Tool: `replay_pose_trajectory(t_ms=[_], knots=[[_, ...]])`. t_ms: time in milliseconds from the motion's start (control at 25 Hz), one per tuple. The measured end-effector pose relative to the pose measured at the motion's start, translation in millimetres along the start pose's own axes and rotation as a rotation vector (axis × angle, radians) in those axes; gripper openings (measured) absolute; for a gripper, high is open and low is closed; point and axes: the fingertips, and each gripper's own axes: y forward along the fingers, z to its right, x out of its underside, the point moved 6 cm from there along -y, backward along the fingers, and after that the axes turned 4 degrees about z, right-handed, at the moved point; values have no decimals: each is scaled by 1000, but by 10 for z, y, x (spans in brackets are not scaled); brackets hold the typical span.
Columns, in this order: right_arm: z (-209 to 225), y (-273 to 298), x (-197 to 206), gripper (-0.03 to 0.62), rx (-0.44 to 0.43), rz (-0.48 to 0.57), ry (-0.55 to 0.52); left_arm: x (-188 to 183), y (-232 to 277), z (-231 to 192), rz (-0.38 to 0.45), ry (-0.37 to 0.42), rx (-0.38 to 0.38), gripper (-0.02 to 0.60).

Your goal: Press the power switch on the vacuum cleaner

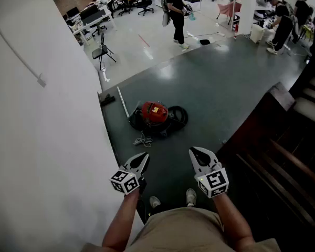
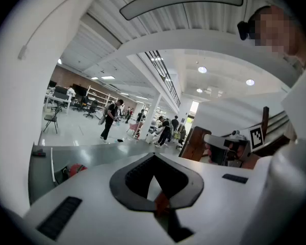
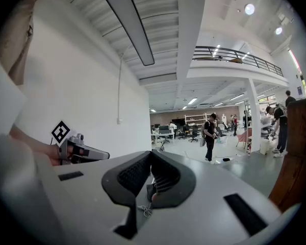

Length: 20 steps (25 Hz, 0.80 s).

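A red canister vacuum cleaner (image 1: 154,113) sits on the dark floor ahead of me, with a black hose (image 1: 177,116) coiled at its right. A white wand (image 1: 123,102) and a loose cord (image 1: 143,139) lie to its left. A yellow label shows on its top; I cannot make out the switch. My left gripper (image 1: 143,157) and right gripper (image 1: 195,152) hover side by side well short of it, both shut on nothing. The vacuum cleaner (image 2: 76,169) shows low left of the left gripper (image 2: 154,157). Below the right gripper (image 3: 151,153) tips, the vacuum cleaner (image 3: 150,190) shows small.
A white wall (image 1: 47,140) runs along my left. A dark wooden staircase (image 1: 283,156) rises at my right. My shoes (image 1: 190,196) stand just behind the grippers. A folding chair (image 1: 102,51) and several people (image 1: 176,12) are far off on the lighter floor.
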Motion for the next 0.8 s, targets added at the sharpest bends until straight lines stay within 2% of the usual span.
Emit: replay_pose_trajectory(t_ms=[120, 360, 440, 560, 800], knots=[[161, -32, 55, 14, -17, -10, 5, 41, 195, 192, -18, 72, -4, 6], [355, 15, 99, 14, -38, -30, 3, 19, 418, 383, -26, 146, -21, 6], [427, 35, 111, 15, -41, -17, 44, 7, 443, 414, -31, 170, -29, 6], [499, 84, 145, 17, -81, 1, 138, -22, 436, 404, -38, 179, -48, 6], [661, 292, 297, 18, -94, -3, 189, -107, 350, 300, -63, 178, -100, 6]])
